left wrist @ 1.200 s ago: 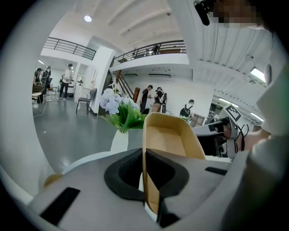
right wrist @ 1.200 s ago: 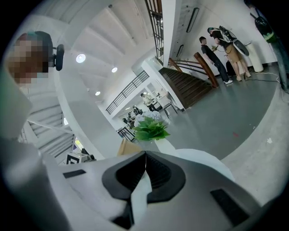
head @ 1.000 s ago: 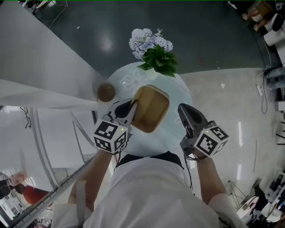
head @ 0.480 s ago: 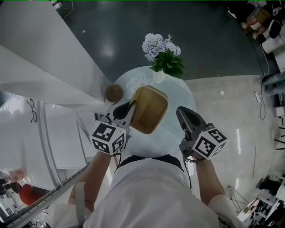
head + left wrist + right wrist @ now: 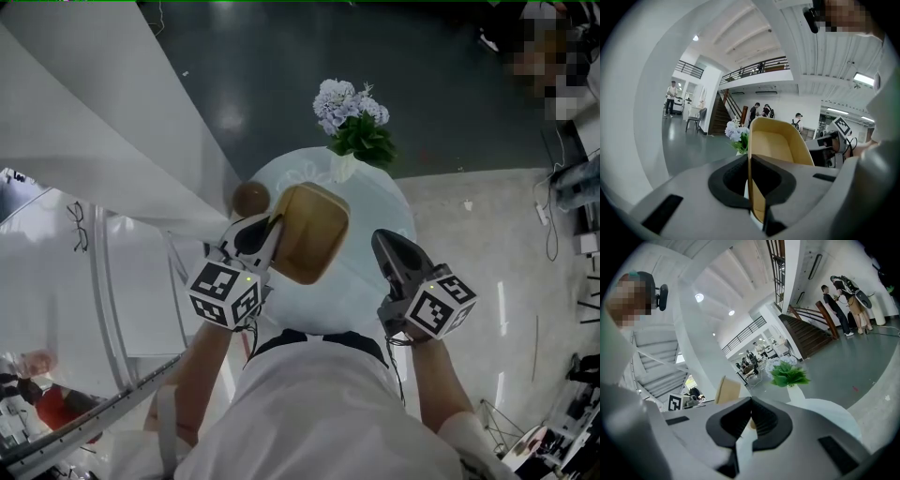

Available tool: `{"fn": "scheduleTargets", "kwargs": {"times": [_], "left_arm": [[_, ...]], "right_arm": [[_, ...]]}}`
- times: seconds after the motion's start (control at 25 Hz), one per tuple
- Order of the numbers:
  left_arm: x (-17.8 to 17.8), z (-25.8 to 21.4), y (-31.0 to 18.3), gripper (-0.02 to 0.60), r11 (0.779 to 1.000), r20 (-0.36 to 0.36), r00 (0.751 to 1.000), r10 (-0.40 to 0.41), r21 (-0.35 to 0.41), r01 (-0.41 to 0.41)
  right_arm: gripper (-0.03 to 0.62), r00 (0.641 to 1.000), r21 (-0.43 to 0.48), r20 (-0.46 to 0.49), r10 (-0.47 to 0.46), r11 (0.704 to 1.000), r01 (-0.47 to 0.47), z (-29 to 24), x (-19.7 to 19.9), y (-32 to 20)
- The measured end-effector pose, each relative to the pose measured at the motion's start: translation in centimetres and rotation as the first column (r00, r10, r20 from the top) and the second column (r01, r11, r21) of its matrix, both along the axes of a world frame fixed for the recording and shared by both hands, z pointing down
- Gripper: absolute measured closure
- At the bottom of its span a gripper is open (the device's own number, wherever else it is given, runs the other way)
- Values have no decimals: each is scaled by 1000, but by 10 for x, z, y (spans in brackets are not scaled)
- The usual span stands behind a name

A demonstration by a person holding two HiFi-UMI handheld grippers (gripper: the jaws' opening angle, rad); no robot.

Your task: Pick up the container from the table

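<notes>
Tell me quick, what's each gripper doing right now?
Left gripper: shut on the container.
Right gripper: shut, holding nothing.

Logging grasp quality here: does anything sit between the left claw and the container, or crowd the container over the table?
Nothing visible does. The left claw is shut directly on the container wall, holding it tilted over the table. The flowers and the brown round object stand off to its sides.

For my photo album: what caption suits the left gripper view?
Left gripper clamped on the wall of a container, with flowers behind.
</notes>
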State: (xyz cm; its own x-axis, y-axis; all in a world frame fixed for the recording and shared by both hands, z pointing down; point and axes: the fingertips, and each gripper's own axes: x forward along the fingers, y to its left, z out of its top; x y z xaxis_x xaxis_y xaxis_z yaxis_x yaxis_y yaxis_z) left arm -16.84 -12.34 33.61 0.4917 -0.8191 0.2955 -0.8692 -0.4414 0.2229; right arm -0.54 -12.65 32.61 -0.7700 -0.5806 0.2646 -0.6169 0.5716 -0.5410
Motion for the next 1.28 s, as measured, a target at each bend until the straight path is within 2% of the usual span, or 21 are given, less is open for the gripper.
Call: {"fn": "scheduleTargets", "kwargs": {"times": [0.52,1.28], "left_arm": [[-14,-6,4,557,1000,-6,1000,-16,15,16],[-3,-1,-2,556,1000,-11,1000,-6,5,6]], "right_arm": [[571,999,24,-17,-46,999,46,-4,-17,5],[571,999,14,-12,-46,999,46,2,-12,2]]}}
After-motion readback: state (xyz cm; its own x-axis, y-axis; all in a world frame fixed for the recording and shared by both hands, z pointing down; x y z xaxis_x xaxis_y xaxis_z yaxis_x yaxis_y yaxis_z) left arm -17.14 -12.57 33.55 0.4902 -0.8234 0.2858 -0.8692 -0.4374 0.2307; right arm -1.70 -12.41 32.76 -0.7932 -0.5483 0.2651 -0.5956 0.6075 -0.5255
